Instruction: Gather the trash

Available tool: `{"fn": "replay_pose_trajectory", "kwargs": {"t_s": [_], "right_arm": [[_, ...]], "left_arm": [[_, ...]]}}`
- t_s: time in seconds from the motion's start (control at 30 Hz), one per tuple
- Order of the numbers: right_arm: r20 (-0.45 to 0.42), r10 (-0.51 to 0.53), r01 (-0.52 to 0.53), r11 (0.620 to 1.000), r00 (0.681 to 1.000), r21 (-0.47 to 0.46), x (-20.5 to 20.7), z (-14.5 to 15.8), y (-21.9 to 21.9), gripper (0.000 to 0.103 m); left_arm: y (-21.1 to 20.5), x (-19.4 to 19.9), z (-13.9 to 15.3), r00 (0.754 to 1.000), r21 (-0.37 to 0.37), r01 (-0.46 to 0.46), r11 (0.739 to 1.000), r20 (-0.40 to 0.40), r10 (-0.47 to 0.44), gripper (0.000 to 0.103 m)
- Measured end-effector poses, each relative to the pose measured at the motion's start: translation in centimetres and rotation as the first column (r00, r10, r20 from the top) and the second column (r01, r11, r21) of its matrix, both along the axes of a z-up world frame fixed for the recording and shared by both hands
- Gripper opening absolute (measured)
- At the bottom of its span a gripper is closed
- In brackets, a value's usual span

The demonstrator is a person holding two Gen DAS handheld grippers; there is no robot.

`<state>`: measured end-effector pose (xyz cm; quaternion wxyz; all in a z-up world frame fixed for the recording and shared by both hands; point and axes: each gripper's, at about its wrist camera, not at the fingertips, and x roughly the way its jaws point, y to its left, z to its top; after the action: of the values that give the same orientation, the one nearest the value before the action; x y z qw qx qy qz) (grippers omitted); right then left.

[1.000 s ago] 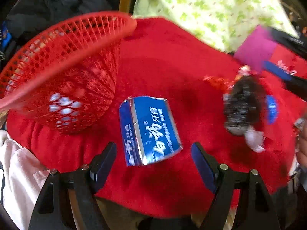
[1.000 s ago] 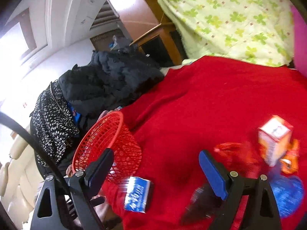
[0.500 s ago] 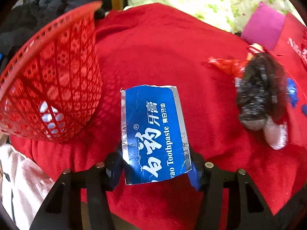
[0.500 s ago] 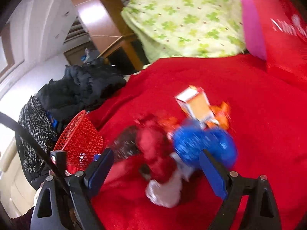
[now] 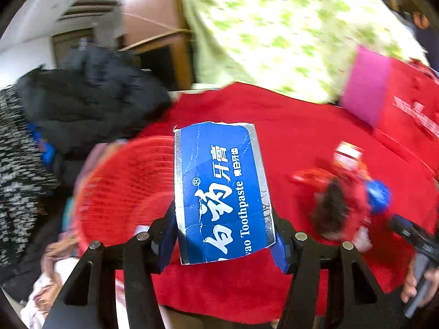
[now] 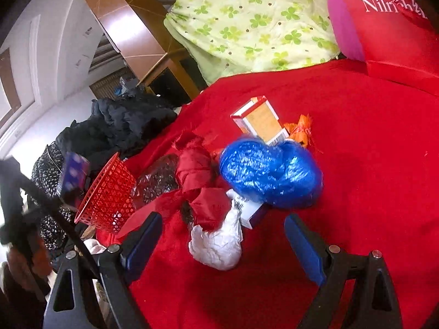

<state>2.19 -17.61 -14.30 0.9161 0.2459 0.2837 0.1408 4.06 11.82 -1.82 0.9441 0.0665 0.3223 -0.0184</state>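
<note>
My left gripper (image 5: 223, 242) is shut on a blue toothpaste box (image 5: 222, 189) and holds it in the air above the rim of the red mesh basket (image 5: 123, 186). From the right wrist view the box (image 6: 72, 176) hangs over the basket (image 6: 108, 194) at the left. My right gripper (image 6: 223, 242) is open and empty, just short of a trash pile: a crumpled white paper (image 6: 216, 244), a red wrapper (image 6: 200, 181), a blue crinkled bag (image 6: 270, 175), a dark clear bag (image 6: 157, 178) and an orange-and-white carton (image 6: 260, 120).
Everything lies on a red cloth (image 6: 370, 164). A green clover-print cloth (image 6: 255, 19) and a red bag with a pink panel (image 6: 389, 16) stand at the back. Dark jackets (image 6: 123, 123) are piled behind the basket. The trash pile also shows in the left wrist view (image 5: 345, 192).
My left gripper closed on the toothpaste box, lifted it off the cloth and carried it over the basket. My right gripper moved in toward the trash pile.
</note>
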Motion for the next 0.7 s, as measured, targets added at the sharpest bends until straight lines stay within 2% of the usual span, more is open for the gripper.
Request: {"fn": "replay_pose_trajectory", "kwargs": {"t_s": [0.07, 0.2, 0.3, 0.43, 0.53, 0.7], "right_arm": [[0.012, -0.001, 0.001, 1.0, 1.0, 0.002, -0.2, 0.1, -0.1, 0.092], [0.024, -0.01, 0.009, 1.0, 1.0, 0.021, -0.5, 0.1, -0.5, 0.092], [0.031, -0.016, 0.015, 1.0, 0.999, 0.027, -0.7, 0.1, -0.6, 0.092], [0.041, -0.019, 0.018, 1.0, 0.999, 0.014, -0.9, 0.3, -0.5, 0.092], [0.041, -0.026, 0.025, 1.0, 0.999, 0.01, -1.0, 0.3, -0.5, 0.092], [0.029, -0.045, 0.044, 0.999, 0.999, 0.026, -1.1, 0.1, -0.9, 0.092]], "left_arm": [[2.4, 0.8, 0.0, 0.997, -0.01, -0.073, 0.997, -0.026, 0.073, 0.069], [6.0, 1.2, -0.7, 0.982, -0.034, -0.186, 0.982, -0.05, 0.185, 0.072], [6.8, 0.3, -2.0, 0.973, -0.054, -0.225, 0.973, -0.063, 0.222, 0.075], [4.9, -1.6, -2.6, 0.987, -0.058, -0.153, 0.987, -0.057, 0.15, 0.076], [2.5, -3.3, -2.5, 0.997, -0.055, -0.059, 0.997, -0.048, 0.056, 0.076], [-1.4, -4.7, -4.2, 0.994, -0.037, 0.07, 0.997, -0.079, -0.073, 0.077]]}}
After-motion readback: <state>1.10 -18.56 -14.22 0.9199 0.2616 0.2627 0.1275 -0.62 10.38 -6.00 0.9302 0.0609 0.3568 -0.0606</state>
